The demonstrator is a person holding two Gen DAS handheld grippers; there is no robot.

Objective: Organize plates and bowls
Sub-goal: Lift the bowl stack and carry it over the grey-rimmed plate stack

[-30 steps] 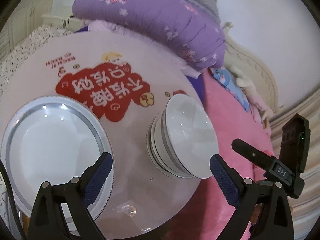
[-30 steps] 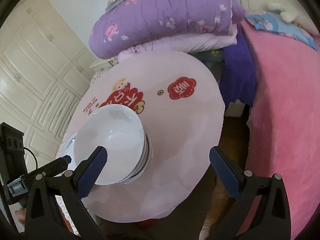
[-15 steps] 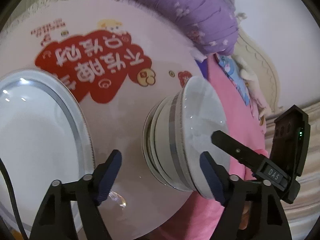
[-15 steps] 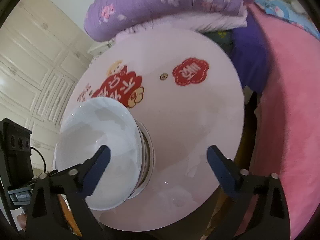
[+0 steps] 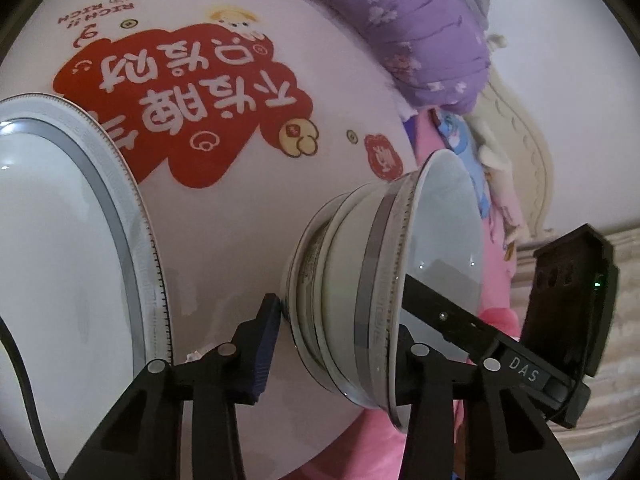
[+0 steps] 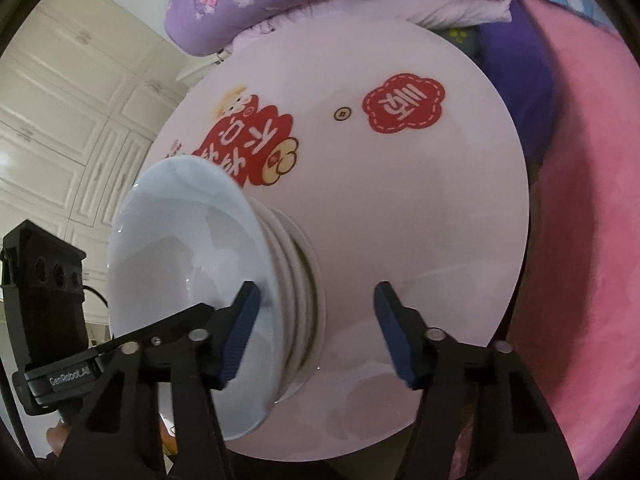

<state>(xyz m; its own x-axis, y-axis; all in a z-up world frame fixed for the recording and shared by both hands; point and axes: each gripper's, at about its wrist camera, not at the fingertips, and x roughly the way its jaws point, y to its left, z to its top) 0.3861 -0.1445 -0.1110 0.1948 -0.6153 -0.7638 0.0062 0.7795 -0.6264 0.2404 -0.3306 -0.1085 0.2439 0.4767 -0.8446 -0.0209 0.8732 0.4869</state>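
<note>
A stack of glazed white bowls stood on the round bench, whose smooth pale-pink top carried a red cloud-shaped print with white characters and a smaller red badge. The topmost bowl flared wide and carried a grey band with a fine toothed edge just under its rim; beneath it ringed white feet and rims of the nested bowls showed as parallel ridges. The top bowl held nothing but reflections. The left tongs were closing around the stack: the left blue ribbed pad lay against the lowest rim, while the other pad was hidden behind the top bowl, so a full clamp could not be confirmed. The right tongs were also closing, one blue pad inside the top bowl against its wall, the other pad standing clear over bare bench, not touching the stack. Only the left wrist view showed the large white plate, flat and glossy with a grey ring and a beaded rim, lying on the bench left of the bowls, well apart from them, empty. Only the right wrist view showed cream panelled wardrobe doors behind the bench. Both views showed a purple flowered quilt rolled beyond the bench and a soft pink blanket on the bed.
</note>
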